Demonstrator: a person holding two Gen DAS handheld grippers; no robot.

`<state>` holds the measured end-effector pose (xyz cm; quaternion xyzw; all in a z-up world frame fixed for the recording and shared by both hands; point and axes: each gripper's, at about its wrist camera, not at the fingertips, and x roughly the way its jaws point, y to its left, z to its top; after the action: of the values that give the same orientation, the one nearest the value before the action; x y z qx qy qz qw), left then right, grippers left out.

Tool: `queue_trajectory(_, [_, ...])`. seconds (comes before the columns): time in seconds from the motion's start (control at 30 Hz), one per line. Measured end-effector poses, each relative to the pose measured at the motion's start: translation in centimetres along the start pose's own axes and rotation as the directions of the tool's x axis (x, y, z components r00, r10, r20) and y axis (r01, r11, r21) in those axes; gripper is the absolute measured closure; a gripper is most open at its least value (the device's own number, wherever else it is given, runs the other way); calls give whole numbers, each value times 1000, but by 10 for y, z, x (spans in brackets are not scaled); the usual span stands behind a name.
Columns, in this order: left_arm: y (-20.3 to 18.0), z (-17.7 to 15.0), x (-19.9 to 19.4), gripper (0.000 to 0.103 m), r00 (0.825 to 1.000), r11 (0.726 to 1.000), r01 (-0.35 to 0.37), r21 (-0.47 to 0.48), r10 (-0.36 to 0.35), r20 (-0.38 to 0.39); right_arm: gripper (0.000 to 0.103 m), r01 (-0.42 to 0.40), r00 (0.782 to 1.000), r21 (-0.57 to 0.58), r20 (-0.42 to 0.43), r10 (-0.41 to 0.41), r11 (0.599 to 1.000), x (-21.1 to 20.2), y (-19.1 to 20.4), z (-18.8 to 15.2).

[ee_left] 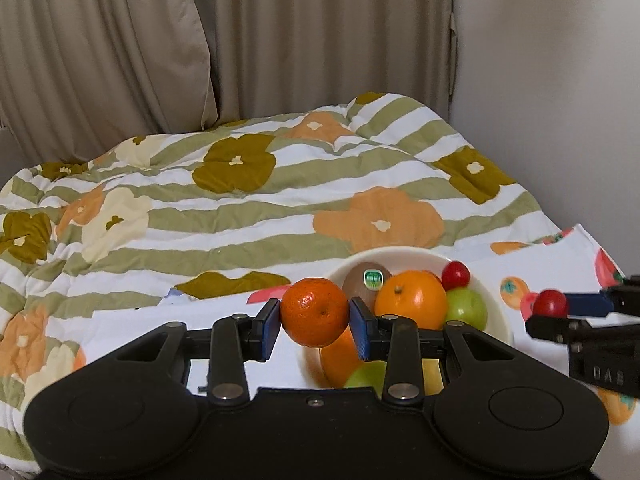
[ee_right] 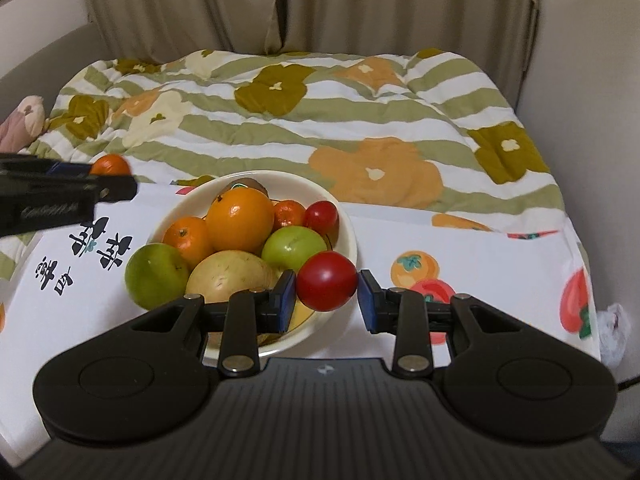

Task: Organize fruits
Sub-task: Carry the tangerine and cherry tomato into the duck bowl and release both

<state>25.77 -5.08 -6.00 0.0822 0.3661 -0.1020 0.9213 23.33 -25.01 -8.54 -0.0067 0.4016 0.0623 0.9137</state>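
Observation:
A cream bowl [ee_right: 348, 216] on a white fruit-print cloth holds a large orange [ee_right: 239, 219], green fruits [ee_right: 294, 247], small mandarins, a kiwi, a yellow fruit and a red fruit [ee_right: 321, 216]. My left gripper [ee_left: 315, 322] is shut on a mandarin [ee_left: 314, 312], held above the bowl's left rim [ee_left: 500, 320]. It also shows in the right wrist view [ee_right: 108, 166]. My right gripper [ee_right: 327, 288] is shut on a small red fruit [ee_right: 326, 281] above the bowl's near right rim. It also shows in the left wrist view [ee_left: 551, 303].
The white cloth [ee_right: 480, 264] lies on a bed with a striped flower quilt [ee_right: 320, 112]. Beige curtains [ee_right: 360, 4] hang behind. A wall [ee_left: 560, 100] stands to the right. A pink soft toy [ee_right: 22, 120] lies at the far left.

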Motion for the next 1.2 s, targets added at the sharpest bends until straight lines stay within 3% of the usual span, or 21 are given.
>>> queue_trajectory(0.33, [-9,14,57,62,997,1000,-23,-8,22,-69,55,-56,998,-37,-43,55,998,29,-15,8])
queue_trajectory(0.6, [-10,13,74,60,993,999,-28,-36,23,-115,55,-79,995,-29,-64,77,996,36,-24,4])
queue_trajectory(0.67, [-9,14,73,39,994,999,-31,-42,26,-106,55,-81,995,-24,-68,79,996,36,-26,3])
queue_trajectory(0.7, [-8,15,70,19,995,998,-34,-48,29,-92,55,-83,994,-22,-69,81,996,35,-27,3])
queue_trajectory(0.73, [-8,15,67,10,997,998,-41,-51,38,-74,55,-84,994,-22,-70,82,996,35,-28,3])
queue_trajectory(0.97, [-7,14,43,9,996,997,-79,-26,78,-36,55,-86,994,-33,-77,83,996,32,-32,-1])
queue_trajectory(1.2, [-2,3,21,8,996,994,-85,-61,83,-39,55,-113,991,-89,-75,107,990,31,-27,-3])
